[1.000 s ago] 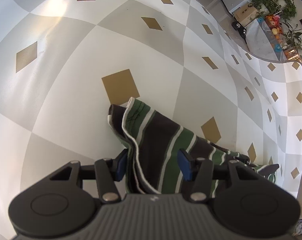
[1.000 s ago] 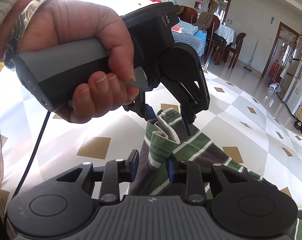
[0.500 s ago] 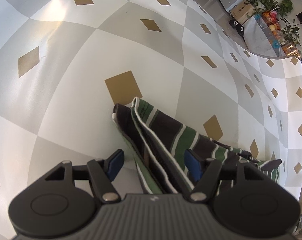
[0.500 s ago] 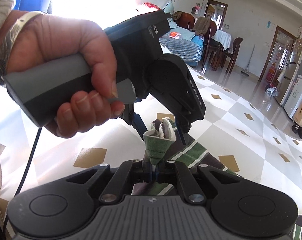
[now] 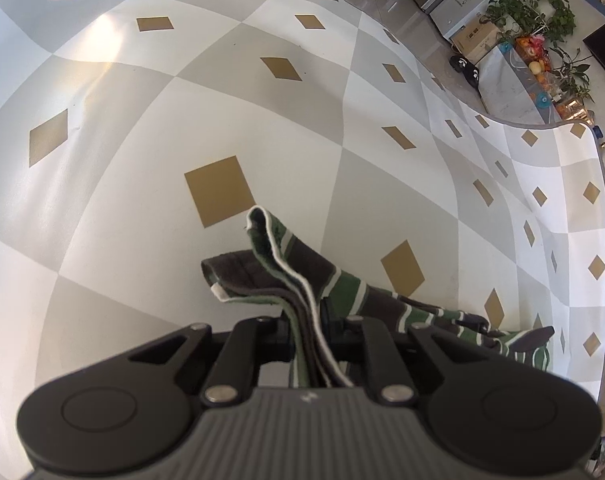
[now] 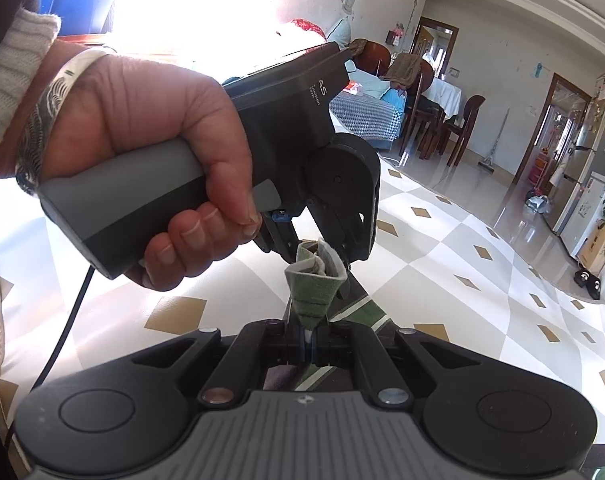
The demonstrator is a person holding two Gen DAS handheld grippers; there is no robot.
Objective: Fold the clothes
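A striped garment [image 5: 302, 276] in green, dark brown and white lies bunched on the checkered table cloth [image 5: 182, 120]. My left gripper [image 5: 308, 328] is shut on its folded edge, and the layers stick up past the fingers. The rest of the cloth trails off to the right along the table. In the right wrist view, my right gripper [image 6: 302, 340] is shut on a green corner of the same garment [image 6: 314, 284]. Just beyond it a hand [image 6: 142, 152] holds the left gripper's body [image 6: 302, 140], whose fingers also pinch the cloth.
The table cloth's far edge [image 5: 502, 116] curves at the upper right, with plants [image 5: 534, 12] and boxes on the floor beyond. The right wrist view shows chairs [image 6: 454, 128], a doorway and a fridge [image 6: 582, 152] in the room behind. A cable [image 6: 70, 320] hangs from the left gripper.
Both grippers have closed on the garment: the right one first, then the left. The pinched corners have been lifted slightly off the table.
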